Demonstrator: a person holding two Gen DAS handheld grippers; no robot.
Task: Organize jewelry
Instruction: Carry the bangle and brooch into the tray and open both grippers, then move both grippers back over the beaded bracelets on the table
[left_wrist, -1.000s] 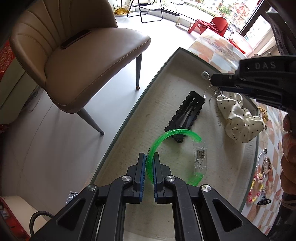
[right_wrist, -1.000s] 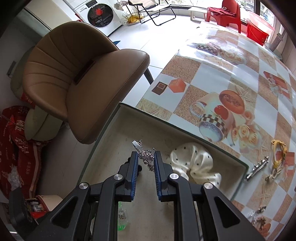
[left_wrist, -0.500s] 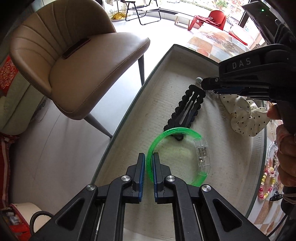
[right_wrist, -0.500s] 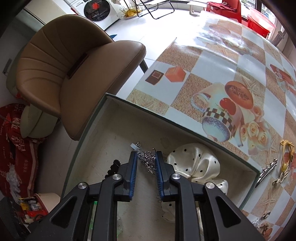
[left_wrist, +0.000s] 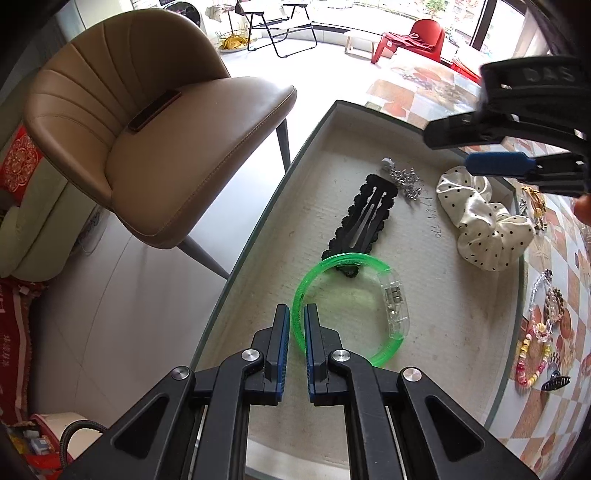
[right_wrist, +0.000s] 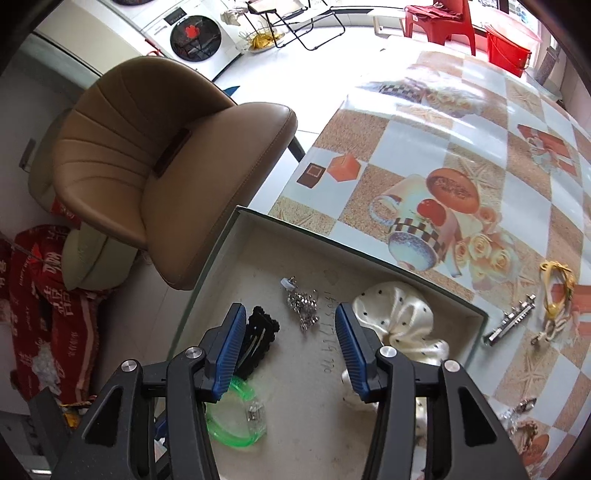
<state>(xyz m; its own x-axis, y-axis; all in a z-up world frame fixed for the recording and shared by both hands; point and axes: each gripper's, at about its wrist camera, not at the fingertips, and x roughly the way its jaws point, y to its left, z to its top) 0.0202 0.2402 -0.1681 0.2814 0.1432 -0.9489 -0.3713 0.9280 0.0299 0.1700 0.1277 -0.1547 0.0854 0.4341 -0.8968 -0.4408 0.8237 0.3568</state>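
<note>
Both grippers, left gripper (left_wrist: 294, 325) and right gripper (right_wrist: 290, 343), are matte black plastic with ribbed blue pads, shiny silver screws behind the jaws, "DAS" lettering.

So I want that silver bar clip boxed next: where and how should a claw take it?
Grip the silver bar clip mid-length across its narrow width, coming from above: it lies flat on the tablecloth, long and thin.

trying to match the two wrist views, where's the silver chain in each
Left wrist: silver chain upper right of centre, in the tray, beside the black clip's far end.
Right wrist: centre, between the open fingers.
Shared landmark: polka-dot scrunchie, right of the chain.
</note>
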